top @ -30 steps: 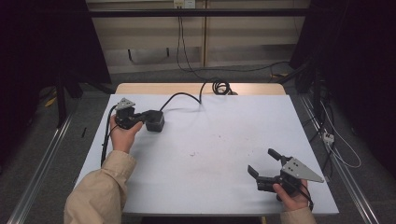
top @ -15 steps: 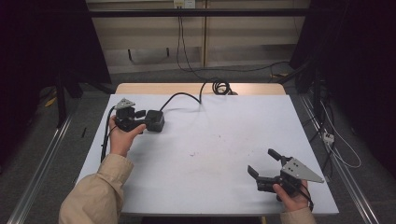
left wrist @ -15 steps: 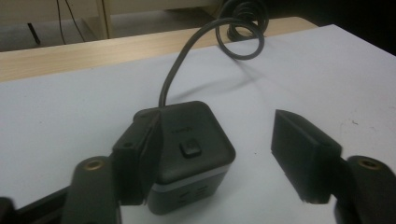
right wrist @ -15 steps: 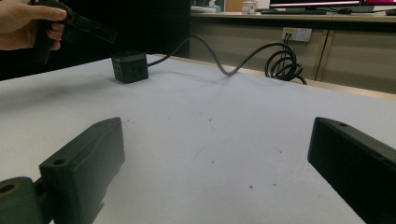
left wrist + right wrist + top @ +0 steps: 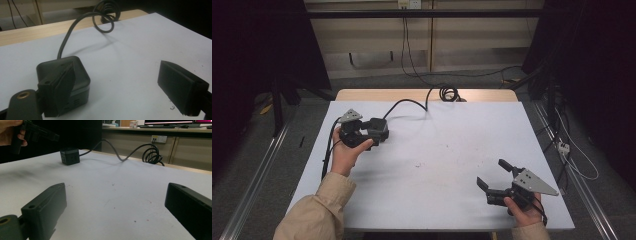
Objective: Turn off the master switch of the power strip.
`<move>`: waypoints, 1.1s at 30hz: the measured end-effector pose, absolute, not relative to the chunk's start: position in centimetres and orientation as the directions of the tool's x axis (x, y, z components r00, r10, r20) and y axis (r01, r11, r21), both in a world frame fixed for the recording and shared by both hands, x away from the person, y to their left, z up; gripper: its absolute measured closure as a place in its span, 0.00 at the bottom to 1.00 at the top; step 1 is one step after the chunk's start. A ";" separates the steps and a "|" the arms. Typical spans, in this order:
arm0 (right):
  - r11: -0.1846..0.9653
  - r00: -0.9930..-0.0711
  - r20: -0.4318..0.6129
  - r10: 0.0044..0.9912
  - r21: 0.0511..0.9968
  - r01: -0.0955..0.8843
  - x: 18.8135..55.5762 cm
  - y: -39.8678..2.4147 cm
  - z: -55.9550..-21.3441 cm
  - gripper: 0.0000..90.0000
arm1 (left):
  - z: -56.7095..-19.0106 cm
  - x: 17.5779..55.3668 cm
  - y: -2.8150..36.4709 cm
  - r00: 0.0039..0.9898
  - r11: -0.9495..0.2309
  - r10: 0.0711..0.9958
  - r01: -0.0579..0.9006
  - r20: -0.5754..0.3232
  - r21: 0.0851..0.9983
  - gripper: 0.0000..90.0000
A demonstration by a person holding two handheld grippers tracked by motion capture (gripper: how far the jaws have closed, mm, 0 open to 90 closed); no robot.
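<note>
Across the middle of the scene lies the desk (image 5: pixel 437 165), a broad white matte sheet, lightly specked with small dark marks, over a pale wooden top whose far edge shows bare. No brand, label or readable writing can be made out on anything. On the far left part of the desk sits a small black box (image 5: pixel 378 131), a rounded plastic cube with a grid of small holes on one side; a thick black cable (image 5: pixel 409 104) runs from it in a loose curve to a coil (image 5: pixel 449 93) at the wooden edge. The left tool (image 5: pixel 371 135), held in the left hand (image 5: pixel 344 152) with a beige sleeve (image 5: pixel 314 212) behind it, stands at that box with its jaws spread wide: in the left gripper view one flat black jaw overlaps the box's near face, contact unclear, and the other is well apart over bare desk. The right tool (image 5: pixel 494 172), in the right hand (image 5: pixel 524 212) near the front right corner, is also spread open, holding nothing, with a grey three-cornered plate (image 5: pixel 534 181) on top. Beyond the desk run wall cables (image 5: pixel 404 37), a socket (image 5: pixel 159 138) and metal floor rails (image 5: pixel 257 172).
</note>
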State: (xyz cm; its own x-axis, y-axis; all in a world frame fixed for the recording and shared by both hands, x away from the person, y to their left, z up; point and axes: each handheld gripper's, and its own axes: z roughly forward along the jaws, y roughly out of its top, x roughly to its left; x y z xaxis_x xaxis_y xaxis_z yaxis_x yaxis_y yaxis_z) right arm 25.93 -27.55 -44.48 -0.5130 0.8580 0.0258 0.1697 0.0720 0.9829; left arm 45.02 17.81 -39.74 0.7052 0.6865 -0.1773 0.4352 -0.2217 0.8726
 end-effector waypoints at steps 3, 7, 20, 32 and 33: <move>0.072 -0.514 0.027 0.857 0.983 0.172 25.9 -27.5 -44.5 0.04 | -40.0 44.6 17.7 0.717 -0.224 0.673 0.434 -0.183 0.873 0.15; 0.074 -0.517 0.026 0.856 0.983 0.171 26.0 -27.5 -44.5 0.04 | -40.4 44.0 17.7 0.725 -0.235 0.664 0.434 -0.182 0.870 0.14; 0.077 -0.519 0.024 0.854 0.982 0.173 26.0 -27.3 -44.5 0.04 | -41.0 42.3 18.2 0.748 -0.237 0.633 0.434 -0.201 0.869 0.12; 0.077 -0.519 0.025 0.854 0.982 0.173 26.0 -27.3 -44.5 0.04 | -41.9 41.2 18.7 0.752 -0.237 0.626 0.437 -0.207 0.868 0.11; 0.077 -0.519 0.025 0.855 0.982 0.174 26.0 -27.3 -44.5 0.04 | -41.9 41.1 18.7 0.752 -0.237 0.626 0.436 -0.207 0.868 0.11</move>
State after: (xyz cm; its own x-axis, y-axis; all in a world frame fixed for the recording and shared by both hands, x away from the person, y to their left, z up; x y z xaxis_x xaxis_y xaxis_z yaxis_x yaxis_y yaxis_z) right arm 26.01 -27.32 -44.48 -0.5187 0.8546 0.0248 0.1741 0.0771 0.9817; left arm 41.07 18.72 -41.94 0.7523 0.6256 -0.2066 0.4359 -0.2375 0.8681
